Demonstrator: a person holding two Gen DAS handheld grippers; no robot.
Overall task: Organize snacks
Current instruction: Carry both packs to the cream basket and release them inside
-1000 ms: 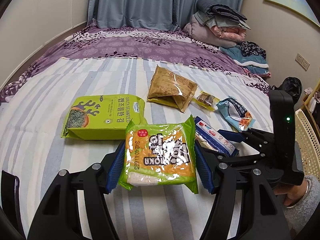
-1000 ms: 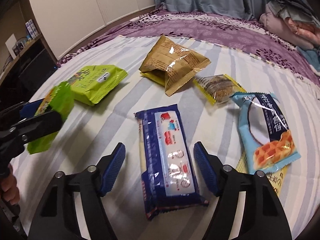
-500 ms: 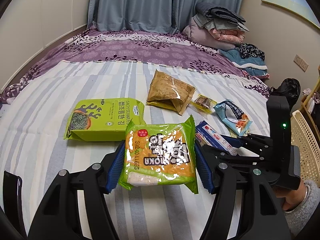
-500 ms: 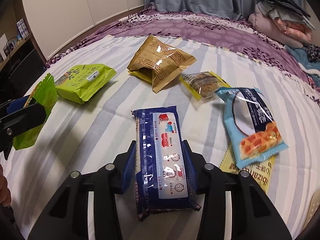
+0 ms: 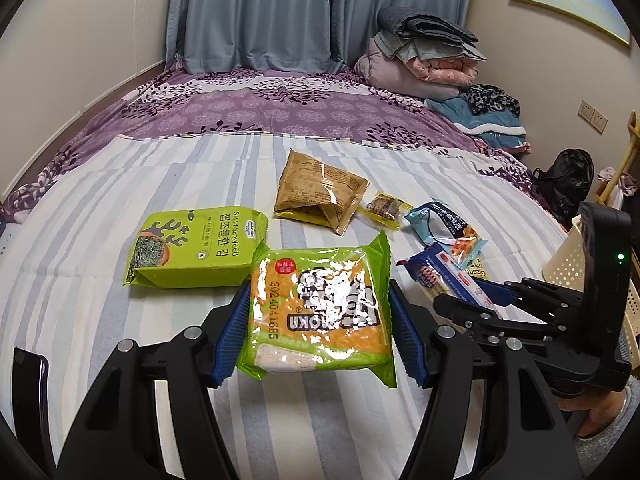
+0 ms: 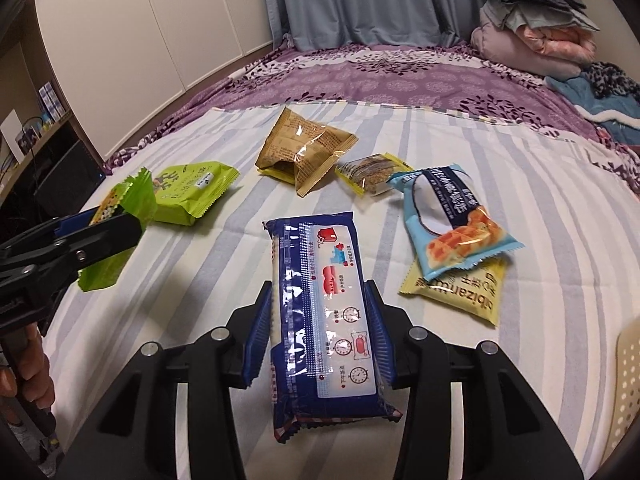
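Observation:
My left gripper (image 5: 320, 332) is shut on a green and orange noodle packet (image 5: 320, 300), held just above the striped bed sheet (image 5: 120, 320). In the right wrist view, the blue pads of my right gripper (image 6: 320, 336) press both long sides of a dark blue biscuit packet (image 6: 320, 280), which is lifted off the sheet. On the bed lie a green seaweed pack (image 5: 196, 248), a brown bag (image 5: 320, 192), a small yellow-wrapped bar (image 5: 384, 208), a light blue waffle packet (image 6: 448, 216) and, partly under it, a yellow packet (image 6: 460, 288).
A cream perforated basket (image 5: 568, 264) stands at the bed's right edge, behind the right gripper. Folded blankets (image 5: 424, 60) are piled at the far right of the purple bedspread. A black bag (image 5: 568, 184) sits on the floor to the right. Low shelves (image 6: 36, 132) line the left wall.
My right gripper closed from wide open onto the dark blue biscuit packet and raised it off the sheet. The left gripper kept still with the noodle packet.

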